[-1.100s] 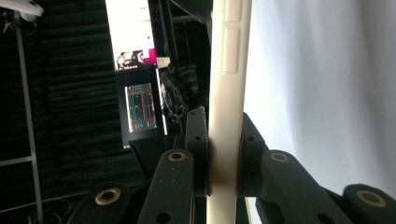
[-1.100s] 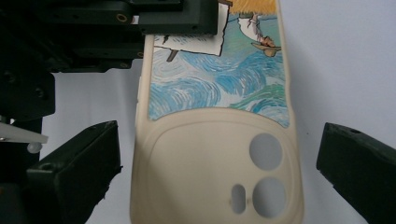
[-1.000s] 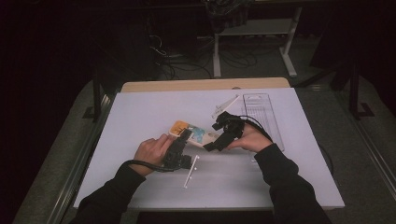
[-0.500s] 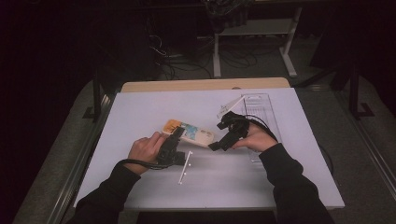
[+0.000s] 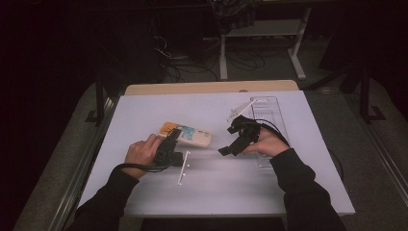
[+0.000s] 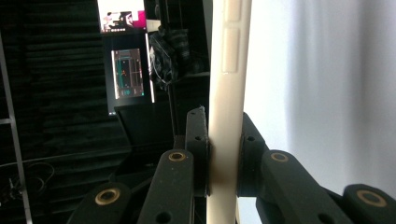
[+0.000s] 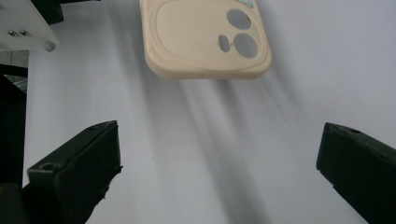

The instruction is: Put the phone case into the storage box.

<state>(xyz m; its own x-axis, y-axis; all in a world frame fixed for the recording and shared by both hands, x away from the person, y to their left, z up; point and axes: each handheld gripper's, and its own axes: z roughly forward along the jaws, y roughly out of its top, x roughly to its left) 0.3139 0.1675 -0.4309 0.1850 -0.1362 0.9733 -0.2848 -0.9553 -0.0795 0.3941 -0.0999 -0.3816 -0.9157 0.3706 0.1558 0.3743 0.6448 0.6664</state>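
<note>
A cream phone case [image 5: 192, 135] with camera cut-outs is held just above the white table. My left gripper [image 5: 174, 136] is shut on its left end. In the left gripper view the case [image 6: 227, 70] stands edge-on between the pads of my left gripper [image 6: 224, 156]. My right gripper [image 5: 227, 141] is open a short way to the right of the case and does not touch it. In the right gripper view the case's back [image 7: 196, 42] lies ahead of my right gripper [image 7: 219, 163], whose jaws stand wide apart with nothing between them.
A thin white strip [image 5: 183, 167] lies on the table in front of the left hand. A clear plastic tray [image 5: 272, 108] stands at the right, with a small white piece [image 5: 235, 113] beside it. The white table top [image 5: 144, 110] ends near dark floor and cables.
The left gripper has carried the case a little left and away from the right gripper. The right gripper now stands clear of the case, with its jaws apart.
</note>
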